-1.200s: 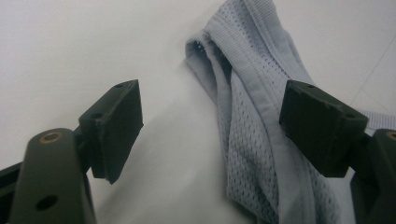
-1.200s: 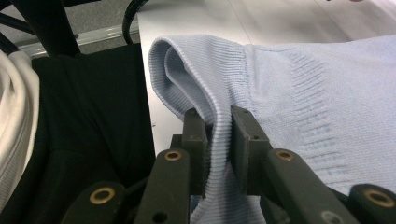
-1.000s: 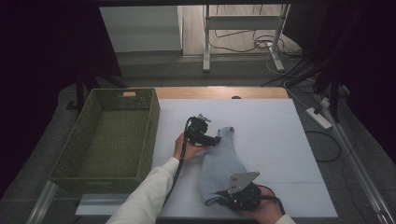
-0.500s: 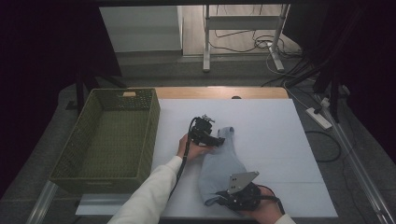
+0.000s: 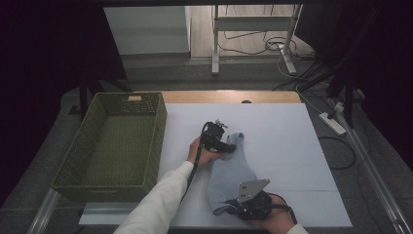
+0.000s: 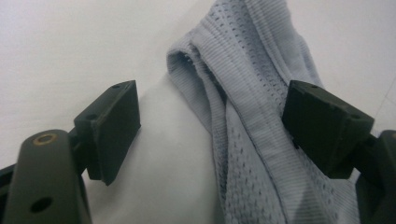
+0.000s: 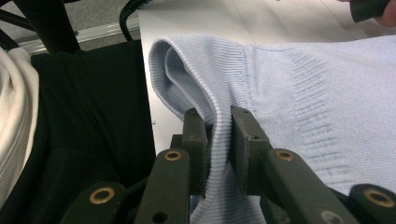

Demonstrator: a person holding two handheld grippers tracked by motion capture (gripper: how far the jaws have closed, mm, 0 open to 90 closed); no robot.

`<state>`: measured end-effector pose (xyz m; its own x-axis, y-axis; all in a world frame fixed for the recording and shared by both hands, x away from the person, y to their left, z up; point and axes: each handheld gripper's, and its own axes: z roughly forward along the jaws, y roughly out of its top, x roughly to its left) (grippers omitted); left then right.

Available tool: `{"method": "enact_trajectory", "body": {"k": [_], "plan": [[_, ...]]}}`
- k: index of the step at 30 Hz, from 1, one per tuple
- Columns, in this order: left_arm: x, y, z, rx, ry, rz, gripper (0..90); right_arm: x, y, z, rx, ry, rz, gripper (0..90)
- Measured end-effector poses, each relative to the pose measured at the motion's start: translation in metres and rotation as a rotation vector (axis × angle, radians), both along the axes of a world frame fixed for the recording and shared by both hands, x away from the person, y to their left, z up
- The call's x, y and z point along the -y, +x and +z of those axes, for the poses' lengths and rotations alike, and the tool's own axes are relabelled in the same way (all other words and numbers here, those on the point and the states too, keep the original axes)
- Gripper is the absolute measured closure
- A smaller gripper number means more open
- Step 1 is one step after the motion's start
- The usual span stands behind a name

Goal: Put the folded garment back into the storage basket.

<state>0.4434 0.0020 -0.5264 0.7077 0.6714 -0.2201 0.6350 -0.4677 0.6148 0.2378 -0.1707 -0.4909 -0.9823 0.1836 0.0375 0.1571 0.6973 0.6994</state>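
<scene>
Pale-blue knit garment [image 5: 229,175] lies on the white desk [image 5: 282,146]; right tongs [image 7: 218,135] pinch its ribbed hem, left tongs [image 6: 210,116] have just been opening, astride the far end. Seemingly no label or lettering.

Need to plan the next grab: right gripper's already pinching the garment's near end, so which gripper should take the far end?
Left. The left gripper stands open with the far end of the light blue garment between its jaws, unpinched. The right gripper is shut on the near hem, probably best kept there.

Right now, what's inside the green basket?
The woven basket looks empty: its mesh floor shows bare. The strip behind its near wall is hidden. The light blue garment lies outside it on the table.
</scene>
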Motion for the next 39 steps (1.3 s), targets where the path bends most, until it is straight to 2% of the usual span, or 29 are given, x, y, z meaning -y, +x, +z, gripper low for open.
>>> {"method": "enact_trajectory", "body": {"k": [6, 11, 14, 20, 30, 39], "plan": [[0.0, 0.001, -0.001, -0.004, -0.02, -0.007, 23.7, 0.0, 0.0, 0.0, 0.0, -0.001, 0.0, 76.5], [0.002, -0.005, 0.0, -0.037, -0.062, -0.051, 40.3, -0.001, 0.0, 0.0, 0.002, -0.006, 0.002, 76.5], [0.005, -0.01, -0.001, -0.03, -0.061, -0.067, 48.4, -0.001, 0.0, 0.0, 0.003, -0.009, 0.004, 76.5], [0.003, -0.013, -0.003, -0.033, -0.092, -0.075, 61.9, -0.001, 0.0, -0.001, 0.002, -0.015, 0.006, 76.5], [0.003, -0.015, -0.002, 0.002, -0.097, -0.07, 73.9, 0.0, 0.0, -0.001, 0.001, -0.012, 0.002, 76.5], [-0.001, -0.015, 0.004, 0.03, -0.115, -0.06, 77.6, 0.002, 0.0, 0.002, 0.014, 0.005, -0.006, 76.6]]}}
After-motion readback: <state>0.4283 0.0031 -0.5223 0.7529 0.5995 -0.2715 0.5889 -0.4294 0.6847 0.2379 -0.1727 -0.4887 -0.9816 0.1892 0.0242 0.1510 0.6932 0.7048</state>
